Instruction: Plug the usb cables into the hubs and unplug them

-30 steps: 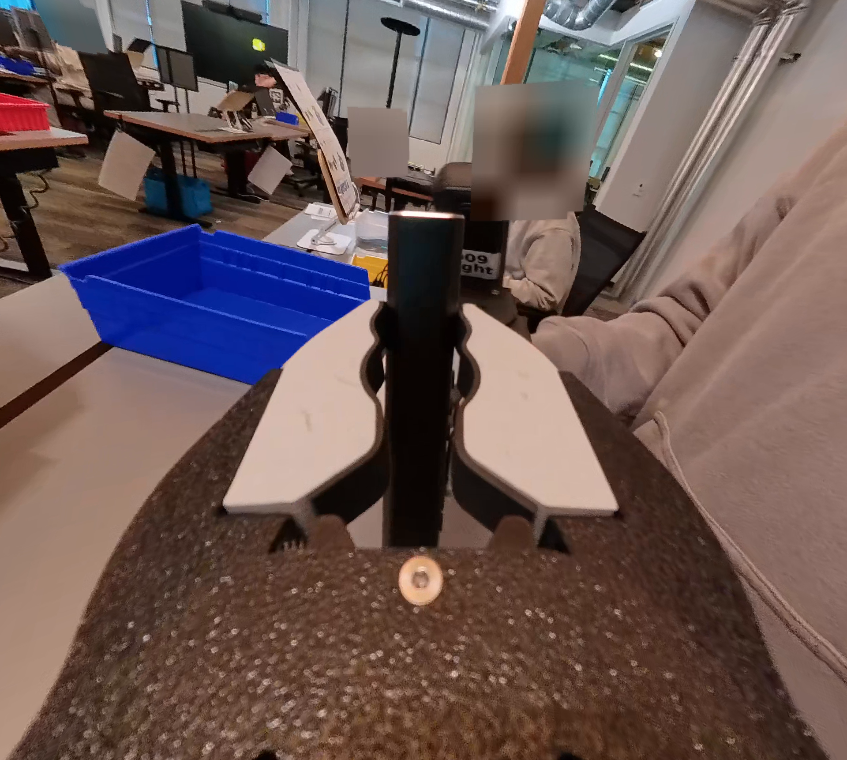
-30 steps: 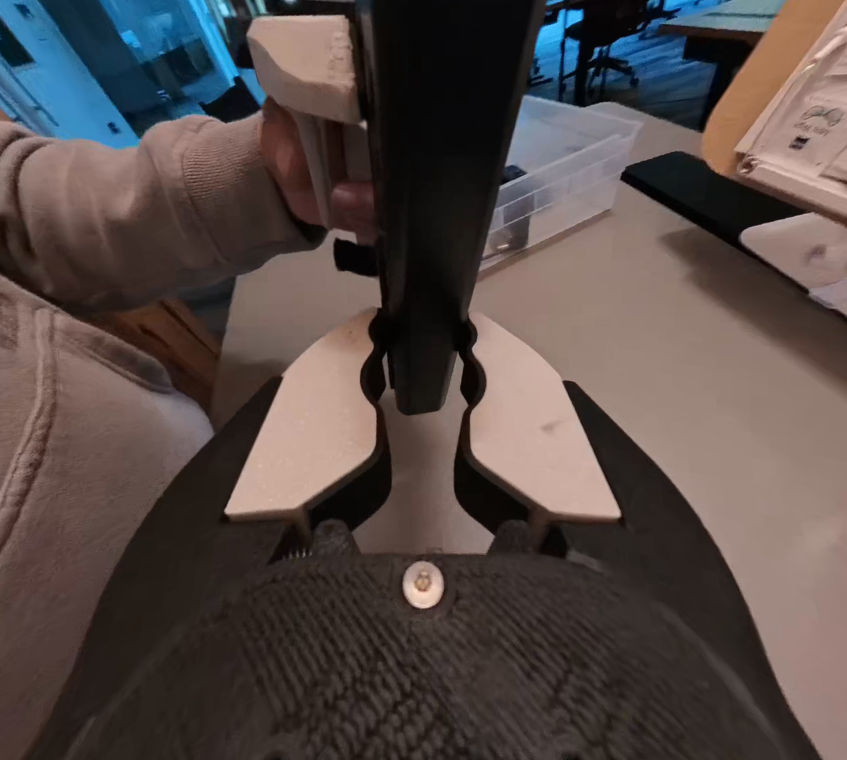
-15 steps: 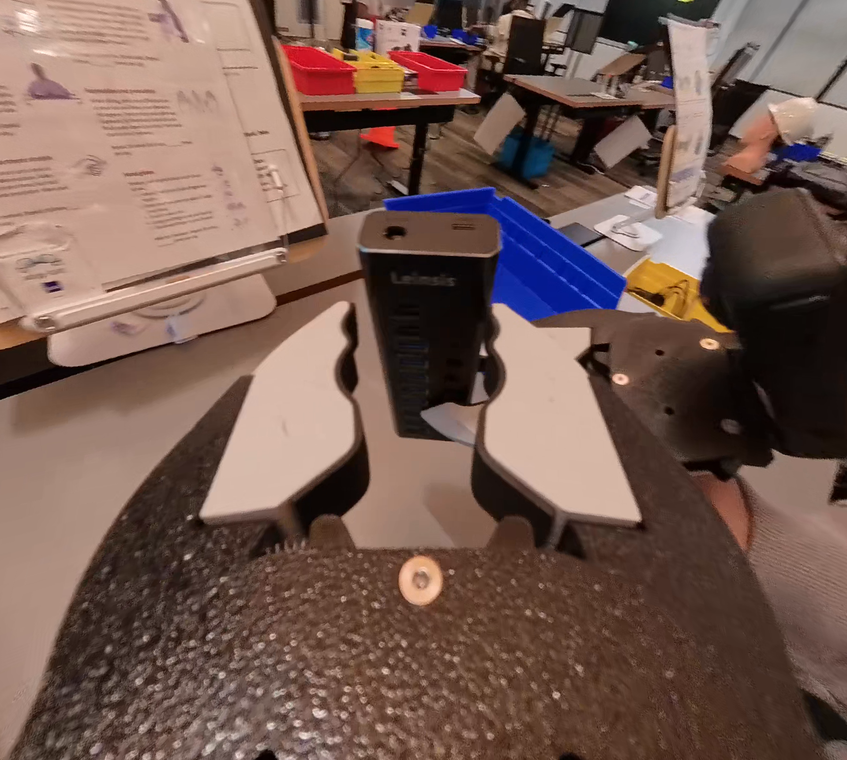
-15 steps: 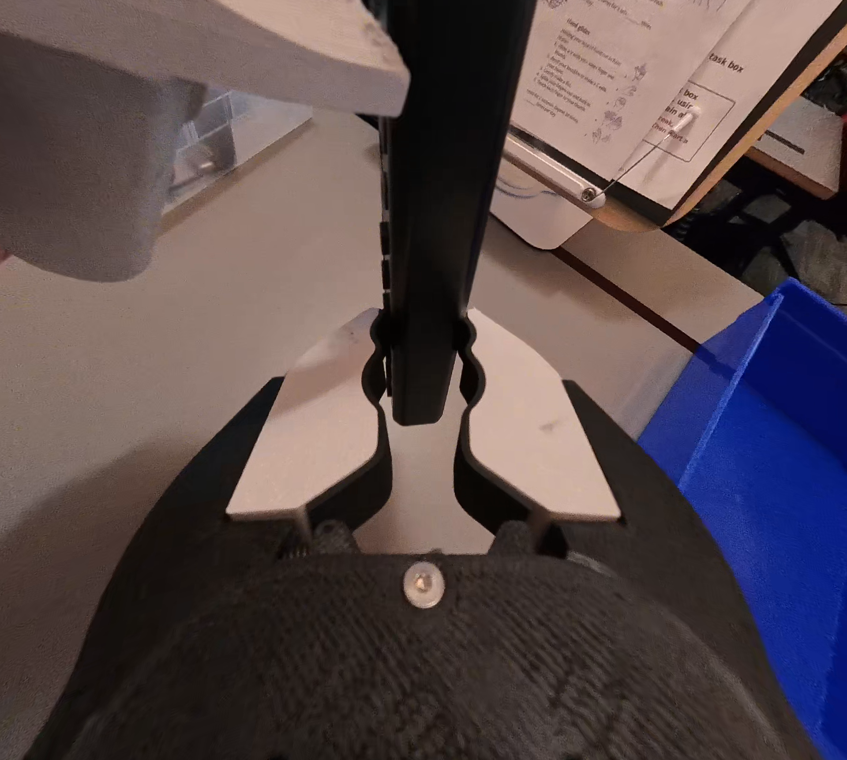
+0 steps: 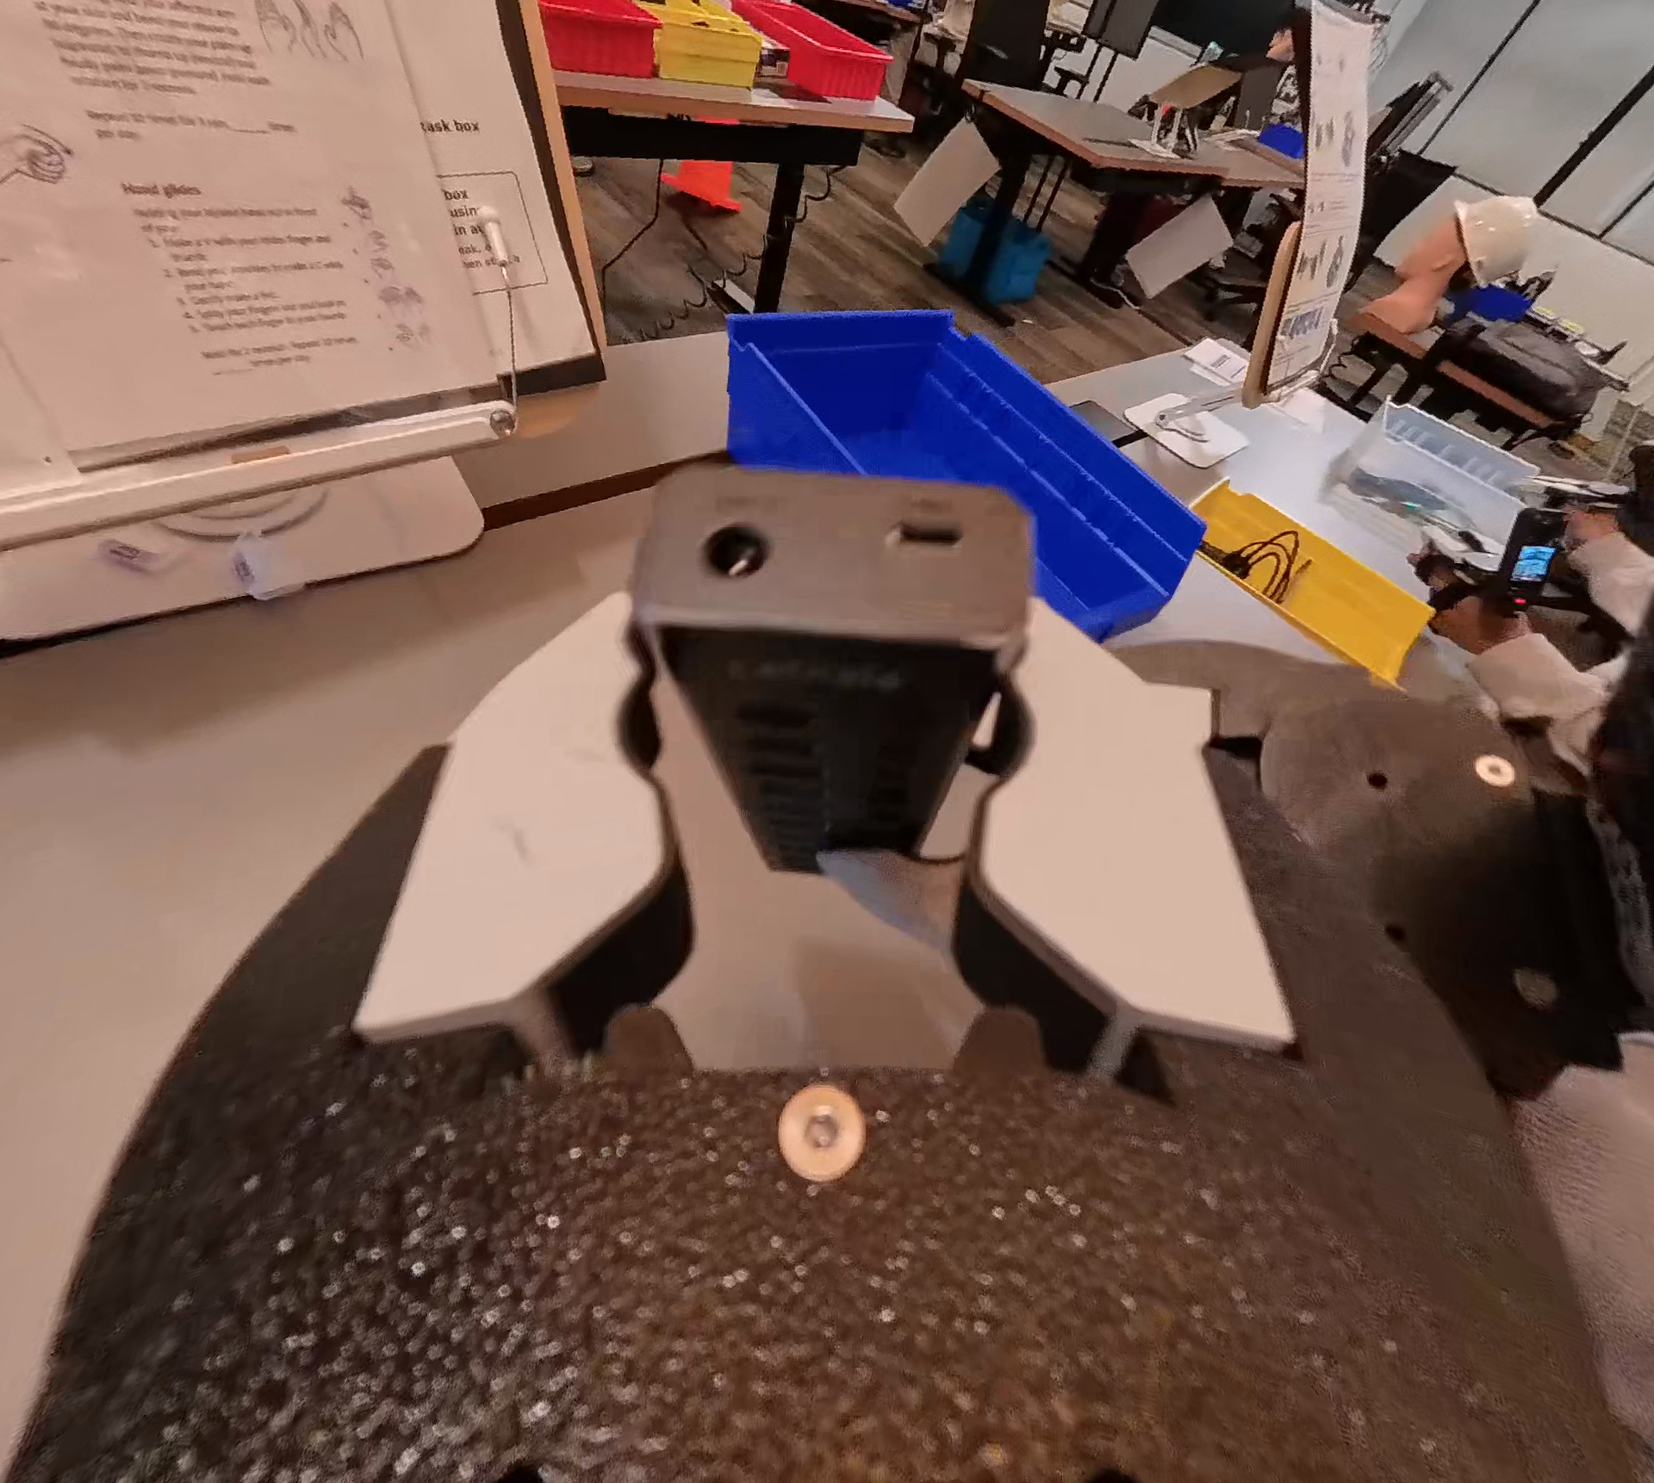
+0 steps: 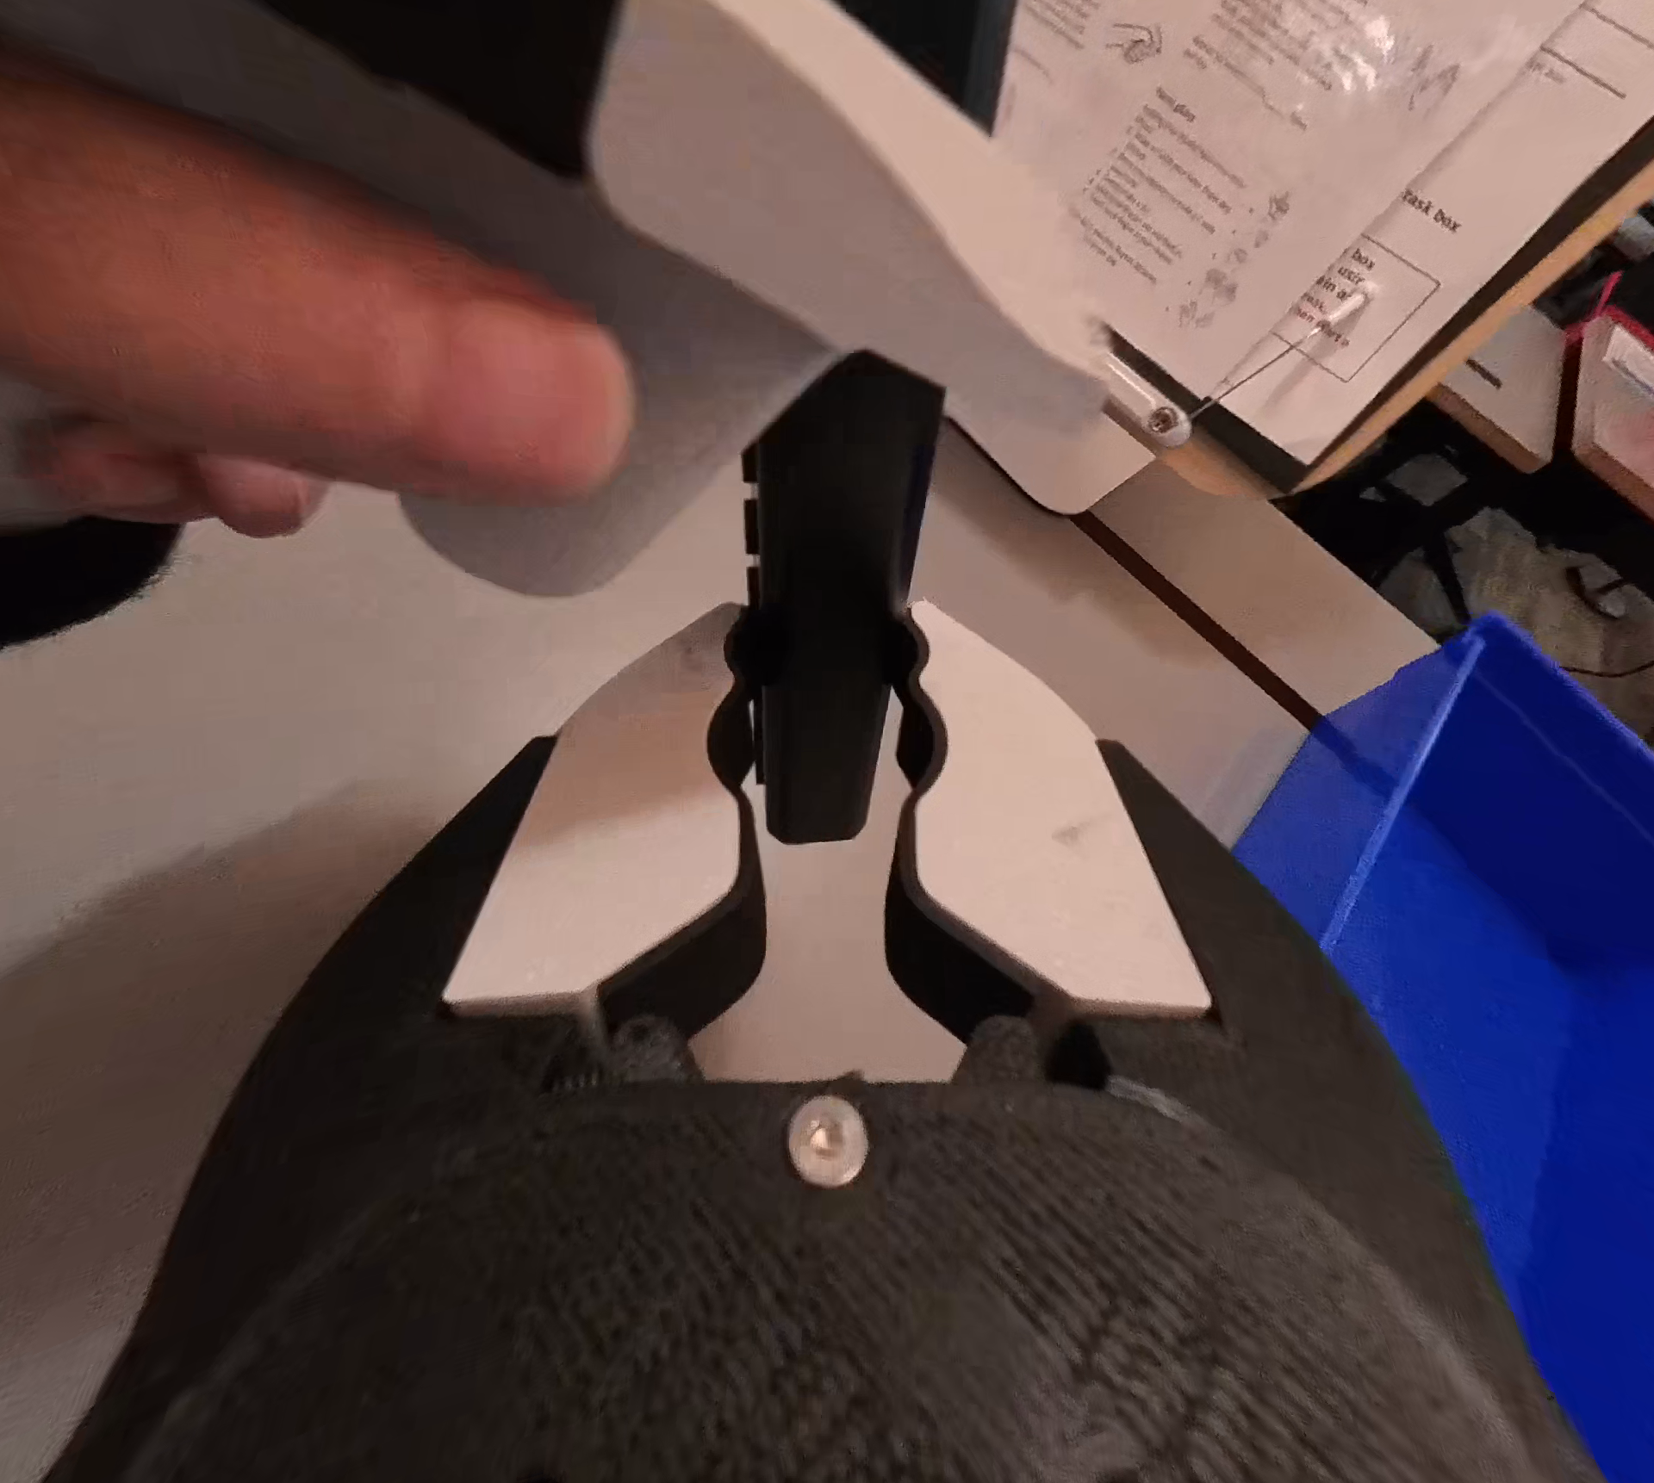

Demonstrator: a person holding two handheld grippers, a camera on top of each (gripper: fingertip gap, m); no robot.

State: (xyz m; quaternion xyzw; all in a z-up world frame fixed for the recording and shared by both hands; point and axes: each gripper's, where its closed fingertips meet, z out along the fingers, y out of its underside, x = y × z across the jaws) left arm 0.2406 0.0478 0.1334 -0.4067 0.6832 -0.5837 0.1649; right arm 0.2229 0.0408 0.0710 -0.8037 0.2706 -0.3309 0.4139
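I am holding the hub [image 5: 828, 688] up over the desk [image 5: 179, 769]: my right gripper [image 6: 828, 711] is pinching its lower end, my left gripper's [image 5: 828, 724] fingers are bracketing it, contact unclear. No cable is plugged in; everything is remaining.

Hub [image 5: 828, 715] stands on the table [image 5: 179, 769] — document stand [image 5: 224, 187] behind-left; bin [image 5: 940, 438] behind-right
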